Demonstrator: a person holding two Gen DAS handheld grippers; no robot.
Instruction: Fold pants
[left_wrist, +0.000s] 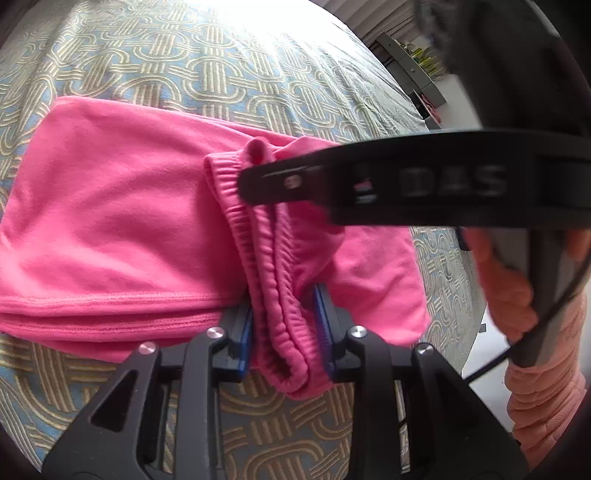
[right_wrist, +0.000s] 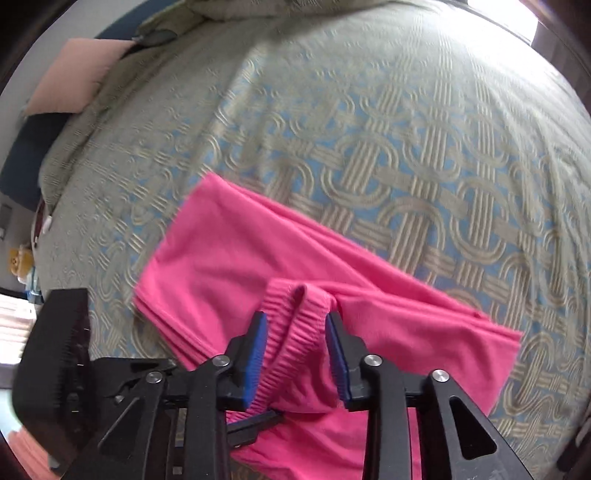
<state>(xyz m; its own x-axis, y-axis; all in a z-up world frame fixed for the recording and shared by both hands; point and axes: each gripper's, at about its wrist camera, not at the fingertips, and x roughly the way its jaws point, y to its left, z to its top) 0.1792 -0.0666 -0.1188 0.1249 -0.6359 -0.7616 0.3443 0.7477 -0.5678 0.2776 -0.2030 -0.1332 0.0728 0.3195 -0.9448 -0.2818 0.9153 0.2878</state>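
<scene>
The pink pants (left_wrist: 110, 221) lie partly folded on the patterned bedspread (left_wrist: 184, 74). Their ribbed elastic waistband (left_wrist: 280, 295) is bunched and lifted. My left gripper (left_wrist: 284, 332) has its blue pads on both sides of the waistband near one end and is shut on it. My right gripper (right_wrist: 297, 354) has the other end of the waistband (right_wrist: 295, 332) between its pads, shut on it. The right gripper also shows in the left wrist view (left_wrist: 280, 184), reaching in from the right. The folded legs (right_wrist: 207, 258) spread away to the left.
The bedspread (right_wrist: 369, 147) stretches far beyond the pants. A pink pillow (right_wrist: 70, 81) and a rumpled blanket lie at the far left corner. The person's hand and pink sleeve (left_wrist: 535, 350) are at the right. The bed edge and a shelf (left_wrist: 417, 66) are at the upper right.
</scene>
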